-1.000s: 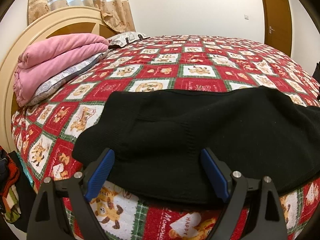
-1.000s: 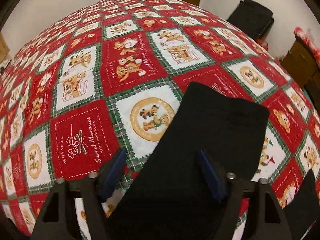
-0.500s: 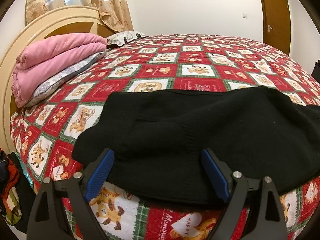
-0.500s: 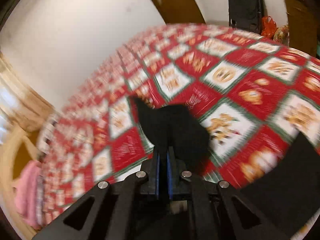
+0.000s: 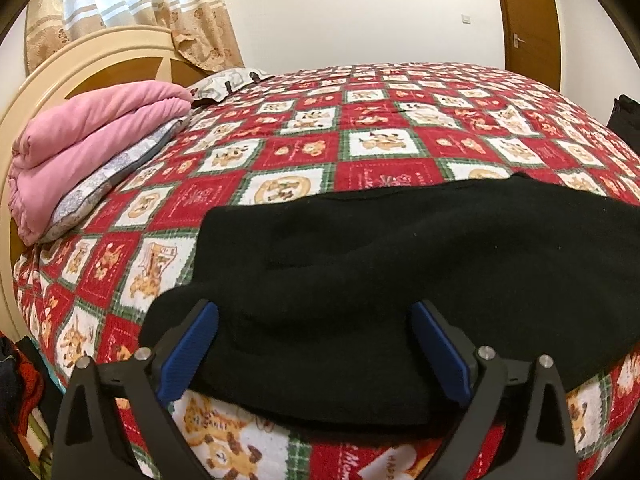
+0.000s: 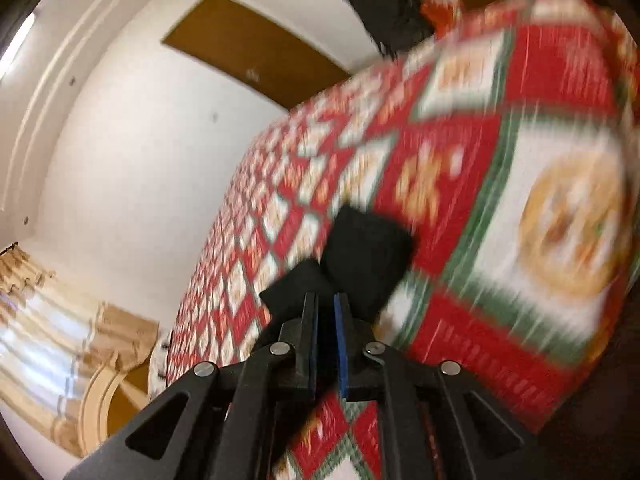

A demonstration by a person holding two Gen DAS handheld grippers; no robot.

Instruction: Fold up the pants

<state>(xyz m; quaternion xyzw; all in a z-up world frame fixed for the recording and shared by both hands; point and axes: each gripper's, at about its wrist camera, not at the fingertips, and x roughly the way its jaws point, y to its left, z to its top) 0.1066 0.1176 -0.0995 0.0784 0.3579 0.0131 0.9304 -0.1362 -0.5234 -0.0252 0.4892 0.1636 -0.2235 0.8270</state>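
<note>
Black pants (image 5: 400,264) lie spread across the near edge of the bed, on a red patchwork quilt (image 5: 360,148). My left gripper (image 5: 314,334) is open, its blue-padded fingers wide apart over the near end of the pants, touching nothing firmly. In the blurred right wrist view my right gripper (image 6: 325,312) is shut on a bunched end of the black pants (image 6: 360,252), lifted above the quilt (image 6: 500,200) and tilted.
A folded pink blanket (image 5: 92,140) on a pillow lies at the bed's left by the cream headboard (image 5: 80,56). A wooden door (image 5: 528,20) and a white wall stand behind. Dark clothes (image 5: 20,380) lie by the bed's left side.
My right gripper closed on the pant leg end, lifted it off the quilt and swung it, tilting strongly. My left gripper stayed open over the pants and barely moved.
</note>
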